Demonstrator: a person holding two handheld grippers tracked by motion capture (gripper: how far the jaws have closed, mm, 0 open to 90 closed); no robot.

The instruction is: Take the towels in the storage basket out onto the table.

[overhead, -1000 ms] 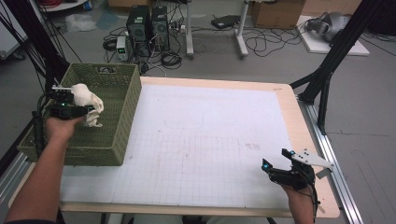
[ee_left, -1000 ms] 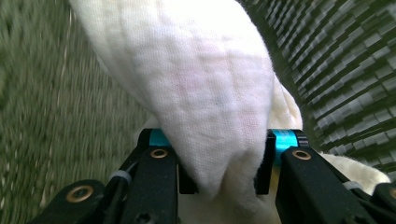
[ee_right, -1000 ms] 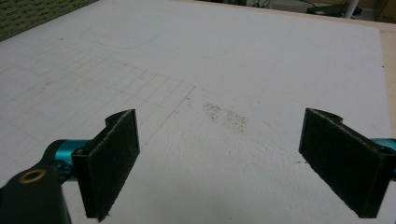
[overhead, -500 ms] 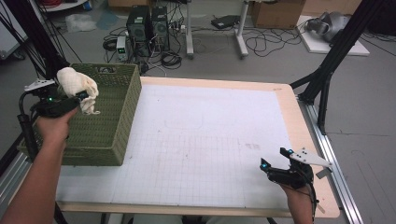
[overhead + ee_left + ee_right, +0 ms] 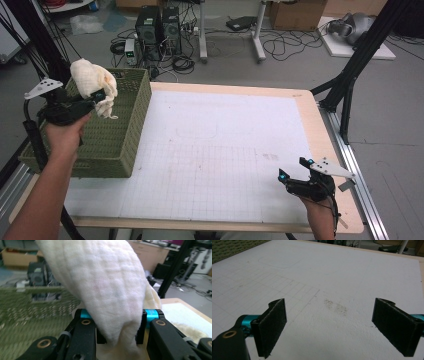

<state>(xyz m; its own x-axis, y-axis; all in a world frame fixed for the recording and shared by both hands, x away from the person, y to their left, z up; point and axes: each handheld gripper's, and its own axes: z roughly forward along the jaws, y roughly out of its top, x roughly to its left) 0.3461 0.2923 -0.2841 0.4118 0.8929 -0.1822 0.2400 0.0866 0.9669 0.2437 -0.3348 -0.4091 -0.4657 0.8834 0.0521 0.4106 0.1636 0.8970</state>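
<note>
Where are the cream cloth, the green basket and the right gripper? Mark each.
cream cloth (image 5: 90, 80): high view, on its bunched upper bulge.
green basket (image 5: 112, 140): high view, on its woven right wall.
right gripper (image 5: 294, 167): high view, midway between its fingertips.

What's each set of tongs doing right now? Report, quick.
Left tongs: shut on the white cloth, held above the green basket.
Right tongs: open, holding nothing, above the white mat.
</note>
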